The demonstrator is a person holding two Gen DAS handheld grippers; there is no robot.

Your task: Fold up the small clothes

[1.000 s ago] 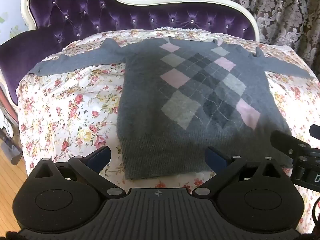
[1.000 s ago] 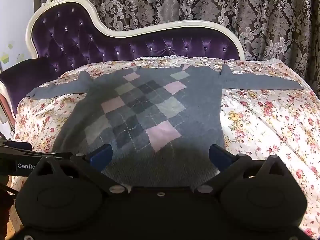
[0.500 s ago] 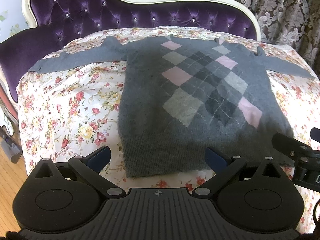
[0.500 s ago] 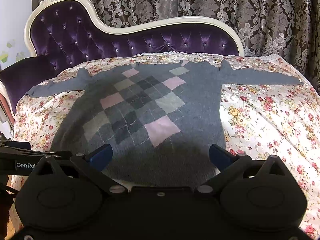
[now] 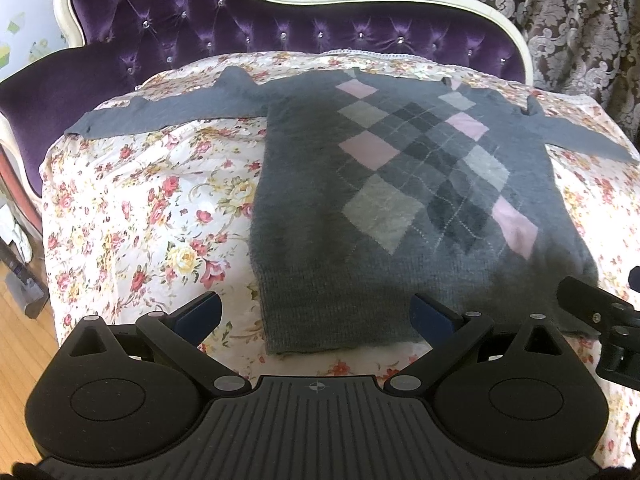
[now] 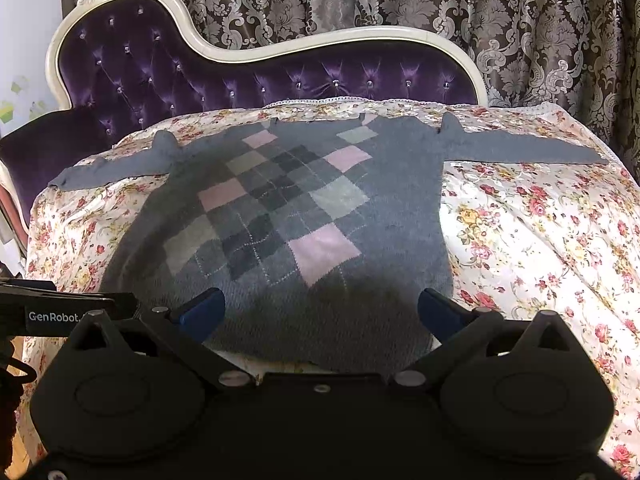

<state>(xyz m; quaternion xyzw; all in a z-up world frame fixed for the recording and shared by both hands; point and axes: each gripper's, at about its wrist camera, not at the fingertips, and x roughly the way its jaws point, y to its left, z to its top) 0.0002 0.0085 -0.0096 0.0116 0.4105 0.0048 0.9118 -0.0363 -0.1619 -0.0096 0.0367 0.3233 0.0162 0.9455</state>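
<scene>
Both tongs stand wide apart and hold nothing: the left gripper (image 5: 316,314) hovers over the near left corner of the hem, and the right gripper (image 6: 320,310) hovers over the near right part of the hem. Between and beyond them a grey argyle sweater (image 5: 400,200) lies face up and flat, its body spread toward the far side and its two sleeves stretched straight out, the left sleeve (image 5: 168,114) toward the far left and the right sleeve (image 6: 528,150) toward the far right. It looks like a soft, fuzzy knit, light and limp, so it will likely sag and drape from wherever it is pinched and stretch if pulled hard. The ribbed hem (image 6: 320,344) seems the firmest edge; a sleeve cuff or a shoulder seam would be sound places to take hold for a first fold inward. Under it lies a glossy floral bedspread (image 5: 140,208), probably slippery, so the sweater may slide when dragged. Farther off stand a purple tufted headboard (image 6: 240,76) and patterned curtains (image 6: 440,0).
</scene>
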